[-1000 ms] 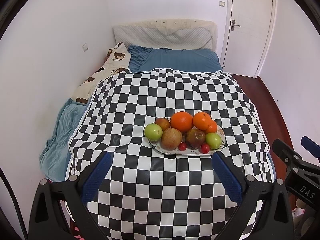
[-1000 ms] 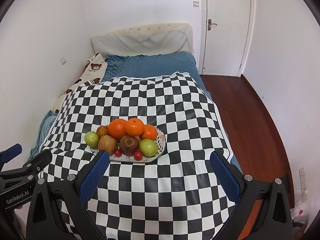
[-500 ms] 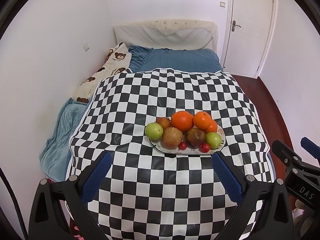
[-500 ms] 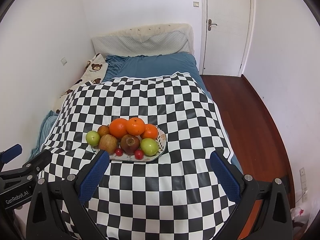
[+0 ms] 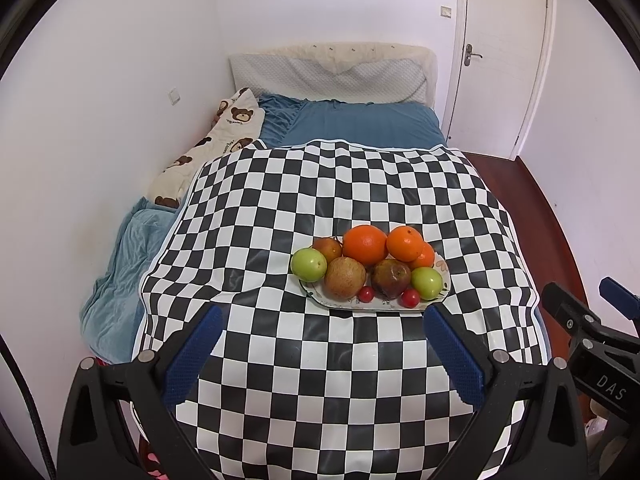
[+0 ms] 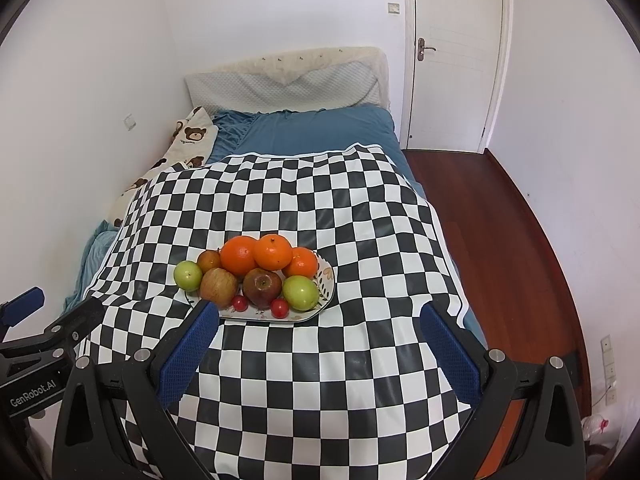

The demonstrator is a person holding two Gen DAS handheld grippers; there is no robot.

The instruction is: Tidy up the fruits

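The plate [image 5: 443, 297] of fruit lies ahead of both pairs of fingers on the checkered cloth [image 5: 280, 208], which covers the near part of the bed [image 5: 360, 128]. Its long axis runs left to right across both views. In the left view the plate sits ahead and a little right of centre, its near rim just beyond the tip of the right-hand finger. In the right view it sits ahead and left of centre, and the left-hand finger tip overlaps its near rim in the picture, though whether it touches cannot be told. By my judgement the right gripper [image 6: 318, 346] is slightly nearer the pile.

The nearest pieces are the small red fruits [image 6: 279, 307] at the front edge, with a brown apple [image 6: 218, 286], a dark red apple [image 6: 262, 287] and a green apple [image 6: 301, 293] just behind, and oranges [image 6: 239, 255] stacked at the back. Another green apple [image 5: 308, 265] sits at the left end.

The left gripper [image 5: 320, 350] has its fingers spread wide and holds nothing. The right gripper's fingers are likewise wide apart and hold nothing
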